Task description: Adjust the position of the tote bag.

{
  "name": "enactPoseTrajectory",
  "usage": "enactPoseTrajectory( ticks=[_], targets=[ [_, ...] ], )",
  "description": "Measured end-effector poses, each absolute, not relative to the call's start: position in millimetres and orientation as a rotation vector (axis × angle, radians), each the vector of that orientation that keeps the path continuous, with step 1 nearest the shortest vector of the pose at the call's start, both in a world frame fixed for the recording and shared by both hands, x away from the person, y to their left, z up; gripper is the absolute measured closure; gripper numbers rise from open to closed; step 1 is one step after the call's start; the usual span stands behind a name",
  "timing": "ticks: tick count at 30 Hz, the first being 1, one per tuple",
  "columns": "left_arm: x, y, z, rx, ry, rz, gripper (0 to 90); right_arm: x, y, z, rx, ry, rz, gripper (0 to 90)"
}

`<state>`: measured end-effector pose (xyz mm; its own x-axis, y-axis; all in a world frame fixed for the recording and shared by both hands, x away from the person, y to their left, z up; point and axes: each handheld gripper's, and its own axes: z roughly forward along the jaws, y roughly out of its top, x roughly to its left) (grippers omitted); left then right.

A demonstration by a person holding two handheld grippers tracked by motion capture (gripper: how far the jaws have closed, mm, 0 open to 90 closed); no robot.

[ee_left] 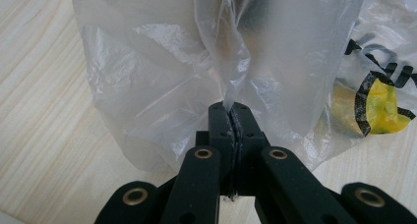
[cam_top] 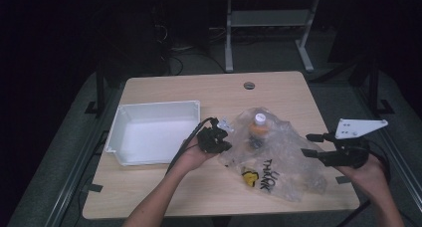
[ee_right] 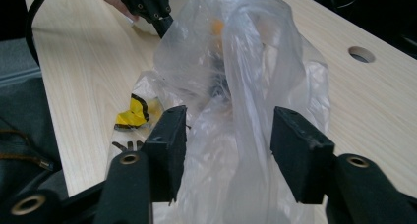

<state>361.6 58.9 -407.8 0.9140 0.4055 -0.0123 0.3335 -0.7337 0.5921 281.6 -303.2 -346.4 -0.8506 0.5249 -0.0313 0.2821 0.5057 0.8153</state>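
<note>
A clear plastic bag (cam_top: 278, 155) printed with black letters and a yellow mark lies on the wooden table (cam_top: 199, 90), right of centre. Inside it stands an orange bottle (cam_top: 259, 127) with a white cap. My left gripper (cam_top: 222, 143) is at the bag's left edge, shut on a pinched fold of the bag (ee_left: 236, 81). My right gripper (cam_top: 312, 145) is open at the bag's right side. In the right gripper view its fingers (ee_right: 167, 145) straddle a raised fold of the bag (ee_right: 231, 135) without closing on it. The left gripper (ee_right: 164, 23) is seen beyond.
An empty white bin (cam_top: 152, 132) sits on the table's left half, just left of my left gripper. A cable hole (cam_top: 249, 85) is near the far edge. Beyond the table are a dark floor and a grey metal frame (cam_top: 268, 33).
</note>
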Motion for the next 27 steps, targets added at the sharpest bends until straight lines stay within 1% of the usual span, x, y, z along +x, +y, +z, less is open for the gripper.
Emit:
enactPoseTrajectory(
  ticks=[3, 7, 9, 12, 13, 15, 17, 20, 23, 25, 27],
  targets=[
    [361.9, 59.7, -407.6, 2.455, 0.526, 0.156, 88.2, 289.9, -292.2, -345.2, 0.653, 2.519, 1.239, 56.6],
    [361.7, 62.7, -405.0, 2.449, 0.528, 0.152, 85.7, 299.5, -279.9, -344.2, 0.63, 2.578, 1.185, 73.3],
    [361.5, 65.4, -403.1, 2.44, 0.526, 0.157, 82.6, 302.5, -275.3, -344.5, 0.615, 2.603, 1.149, 80.3],
    [360.9, 71.1, -398.5, 2.415, 0.524, 0.165, 78.2, 304.3, -269.7, -344.8, 0.604, 2.63, 1.118, 86.4],
    [360.4, 72.8, -396.9, 2.395, 0.534, 0.154, 74.7, 304.3, -267.9, -345.0, 0.598, 2.635, 1.11, 87.8],
    [359.5, 76.9, -392.6, 2.383, 0.527, 0.154, 70.8, 305.1, -263.6, -345.9, 0.576, 2.655, 1.094, 89.0],
    [358.2, 80.5, -388.2, 2.37, 0.517, 0.152, 64.4, 305.5, -259.0, -347.2, 0.569, 2.673, 1.079, 89.2],
    [355.6, 84.4, -381.2, 2.347, 0.496, 0.146, 57.7, 307.2, -252.1, -347.2, 0.543, 2.696, 1.067, 89.3],
    [351.8, 85.4, -375.5, 2.327, 0.486, 0.151, 51.7, 308.9, -243.7, -344.1, 0.516, 2.714, 1.066, 89.3],
    [349.2, 85.6, -371.8, 2.319, 0.467, 0.153, 50.8, 310.3, -238.1, -341.2, 0.496, 2.726, 1.067, 89.3],
    [346.2, 84.8, -369.1, 2.307, 0.461, 0.151, 48.0, 312.1, -231.1, -337.5, 0.47, 2.738, 1.054, 89.3]
  ],
)
